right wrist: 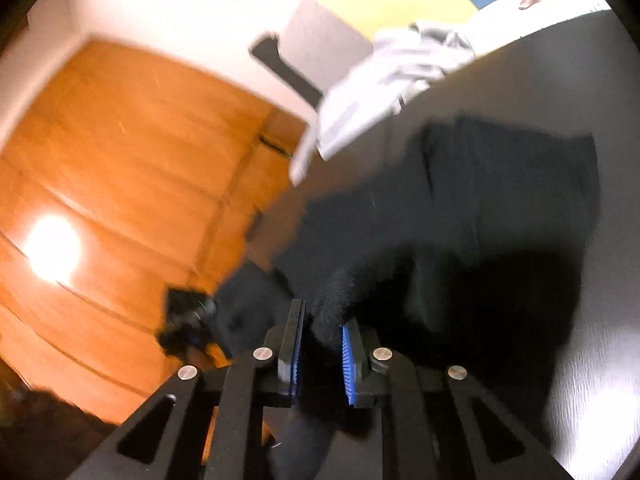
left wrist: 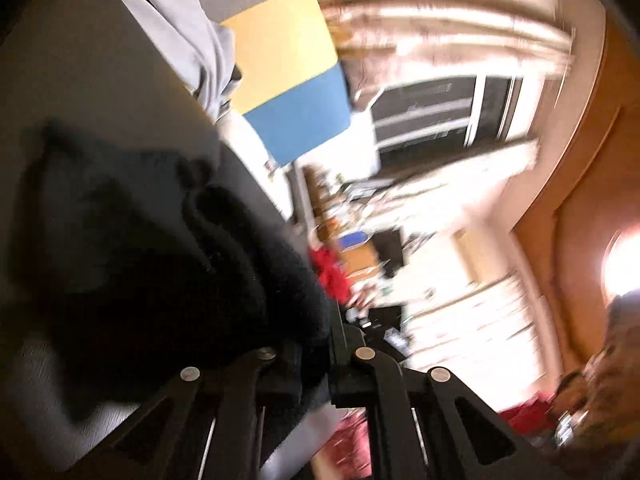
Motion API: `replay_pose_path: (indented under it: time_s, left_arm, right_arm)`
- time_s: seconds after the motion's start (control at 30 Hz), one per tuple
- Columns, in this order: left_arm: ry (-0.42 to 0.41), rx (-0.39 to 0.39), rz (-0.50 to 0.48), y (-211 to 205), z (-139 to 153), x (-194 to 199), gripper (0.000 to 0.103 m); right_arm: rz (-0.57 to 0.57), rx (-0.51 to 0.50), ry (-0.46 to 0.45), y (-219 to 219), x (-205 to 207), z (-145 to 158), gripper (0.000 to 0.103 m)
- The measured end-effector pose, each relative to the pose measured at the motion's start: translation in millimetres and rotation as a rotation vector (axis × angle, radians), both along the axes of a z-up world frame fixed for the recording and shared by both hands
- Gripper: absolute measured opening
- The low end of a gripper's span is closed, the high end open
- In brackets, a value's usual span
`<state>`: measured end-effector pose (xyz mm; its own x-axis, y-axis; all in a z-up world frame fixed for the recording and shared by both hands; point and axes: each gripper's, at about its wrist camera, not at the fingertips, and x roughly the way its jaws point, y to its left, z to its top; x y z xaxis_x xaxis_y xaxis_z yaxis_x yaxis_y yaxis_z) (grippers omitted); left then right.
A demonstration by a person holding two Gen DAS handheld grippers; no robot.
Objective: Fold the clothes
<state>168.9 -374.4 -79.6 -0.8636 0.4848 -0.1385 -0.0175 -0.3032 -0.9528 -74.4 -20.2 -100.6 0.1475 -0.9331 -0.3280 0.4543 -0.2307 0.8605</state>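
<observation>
A black fleecy garment (left wrist: 168,264) lies on the grey table (left wrist: 72,92), its near edge bunched up. In the left wrist view my left gripper (left wrist: 312,364) is shut on a thick fold of this black cloth, which hides the left finger's pad. In the right wrist view the same black garment (right wrist: 472,216) spreads over the table (right wrist: 600,340), and my right gripper (right wrist: 322,354) is shut on a rolled edge of it between the blue pads (right wrist: 347,364). Both views are tilted and blurred.
A pale grey garment (left wrist: 188,36) lies crumpled at the table's far edge, also in the right wrist view (right wrist: 384,84). Behind it stands a grey, yellow and blue panel (left wrist: 292,76). Wooden floor (right wrist: 120,184) lies beyond the table's left edge. Cluttered shelves (left wrist: 360,208) and red cloth (left wrist: 332,272) sit further off.
</observation>
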Motion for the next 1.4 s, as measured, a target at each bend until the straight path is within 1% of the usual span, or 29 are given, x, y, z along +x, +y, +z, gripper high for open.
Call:
replay_pose_path:
  time_s: [0.07,0.13,0.17,0.2,0.23,0.27,0.3,0.37,0.4,0.47,0.57,0.6,0.67,0.73,0.77,0.8,0.87,0.9,0.93,0.97,1.03,1.07,1.1,1.13,1.2,1.23,1.27,1.33,1.4]
  left_arm:
    - [-0.012,0.083,0.047,-18,-9,-22,0.007]
    - [-0.064,0.177,0.111,-37,-28,-45,0.009]
    - [-0.083,0.218,0.126,-42,-38,-52,0.018]
    - [-0.105,0.264,0.141,-48,-48,-59,0.020]
    - [-0.132,0.312,0.154,-53,-57,-64,0.021]
    - [-0.135,0.306,0.160,-54,-58,-64,0.022]
    - [-0.138,0.291,0.164,-55,-57,-65,0.023]
    - [-0.152,0.219,0.163,-55,-51,-60,0.025]
    - [-0.156,0.211,0.157,-56,-51,-57,0.025]
    - [-0.159,0.199,0.142,-58,-53,-48,0.026]
    - [-0.154,0.165,0.114,-54,-48,-37,0.029]
    - [-0.164,0.137,0.113,-54,-45,-33,0.029]
    - [-0.199,0.058,0.097,-49,-39,-31,0.030]
    - [-0.243,-0.006,0.046,-41,-33,-34,0.028]
    - [-0.265,-0.038,0.020,-37,-30,-35,0.026]
    - [-0.291,-0.067,-0.007,-33,-28,-36,0.026]
    - [-0.367,-0.113,-0.068,-22,-25,-34,0.026]
    - [-0.398,-0.133,-0.094,-17,-25,-33,0.026]
    - [-0.410,-0.146,-0.103,-14,-26,-30,0.030]
    - [-0.427,-0.175,-0.097,-12,-29,-29,0.030]
    - [-0.442,-0.248,-0.057,-8,-31,-30,0.031]
    - [-0.423,-0.261,-0.047,-6,-31,-31,0.031]
    - [-0.400,-0.250,-0.061,-3,-31,-31,0.028]
    - [-0.377,-0.239,-0.075,0,-32,-32,0.015]
    - [-0.310,-0.198,-0.123,8,-27,-31,0.004]
    - [-0.256,-0.178,-0.155,13,-17,-31,0.002]
    - [-0.210,-0.176,-0.157,13,-5,-32,0.004]
    - [-0.112,-0.152,-0.125,3,17,-30,0.004]
    - [-0.036,-0.117,-0.075,-14,32,-32,0.004]
  right_arm:
    - [-0.097,-0.028,-0.059,2,-24,-7,0.017]
    - [-0.204,-0.025,-0.144,3,-51,-26,0.020]
    - [-0.245,-0.012,-0.184,1,-61,-36,0.020]
    - [-0.286,0.000,-0.223,-1,-70,-46,0.023]
    - [-0.303,0.006,-0.254,-2,-74,-53,0.027]
    - [-0.306,0.001,-0.278,-2,-76,-59,0.040]
    - [-0.307,-0.007,-0.301,-1,-77,-65,0.049]
    - [-0.283,-0.039,-0.301,3,-75,-66,0.053]
    - [-0.266,-0.050,-0.298,4,-74,-65,0.058]
    - [-0.222,-0.051,-0.277,4,-68,-60,0.064]
    - [-0.131,-0.010,-0.212,3,-54,-52,0.066]
    - [-0.100,0.004,-0.190,3,-50,-49,0.066]
    - [-0.051,0.039,-0.139,0,-41,-44,0.066]
    - [-0.021,0.089,-0.074,-5,-33,-40,0.063]
    - [-0.004,0.117,-0.043,-9,-29,-39,0.054]
    - [0.013,0.146,-0.012,-13,-26,-38,0.043]
    - [0.045,0.174,0.023,-17,-21,-37,0.032]
    - [0.060,0.178,0.032,-20,-19,-37,0.031]
    - [0.077,0.180,0.030,-20,-18,-38,0.031]
    - [0.095,0.184,0.027,-20,-18,-39,0.032]
    - [0.090,0.226,0.036,-24,-21,-44,0.032]
    - [0.084,0.227,0.036,-25,-22,-44,0.032]
    - [0.079,0.221,0.034,-23,-21,-43,0.032]
    - [0.074,0.215,0.032,-22,-21,-43,0.032]
    - [0.065,0.203,0.027,-19,-20,-42,0.032]
    - [0.064,0.186,0.027,-19,-19,-39,0.032]
    - [0.064,0.166,0.028,-20,-18,-35,0.032]
    - [0.065,0.126,0.030,-21,-15,-28,0.032]
    - [0.066,0.086,0.031,-22,-13,-20,0.031]
